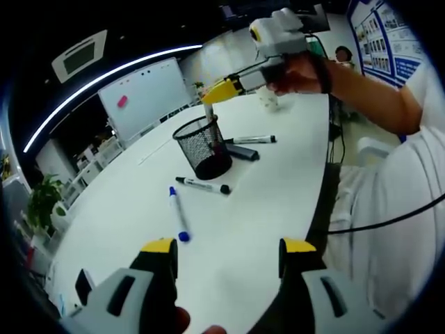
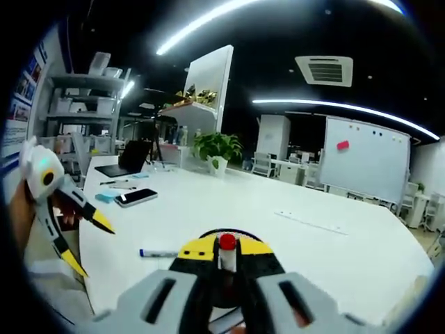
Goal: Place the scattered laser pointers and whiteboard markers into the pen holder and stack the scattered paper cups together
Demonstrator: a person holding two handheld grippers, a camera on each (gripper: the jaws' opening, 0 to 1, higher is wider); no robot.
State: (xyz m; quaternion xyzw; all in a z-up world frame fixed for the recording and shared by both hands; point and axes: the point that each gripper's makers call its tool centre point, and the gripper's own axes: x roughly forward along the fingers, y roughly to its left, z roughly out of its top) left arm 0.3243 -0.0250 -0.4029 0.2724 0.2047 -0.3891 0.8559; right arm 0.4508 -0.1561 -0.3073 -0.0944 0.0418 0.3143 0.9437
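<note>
- Right gripper (image 2: 224,261): jaws clamped on a red-capped whiteboard marker (image 2: 227,245), held over the black mesh pen holder (image 1: 204,147).
- Left gripper (image 1: 226,250): jaws apart, empty.
- Blue marker (image 1: 179,214) and black markers (image 1: 203,185) lie on the white tabletop (image 1: 264,202): light, stiff, slick cylinders; likely best pinched mid-barrel.

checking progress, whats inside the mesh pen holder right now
In the left gripper view the right gripper holds a marker upright over the black mesh pen holder, its lower end entering the rim. The mesh hides whatever else may be inside.
</note>
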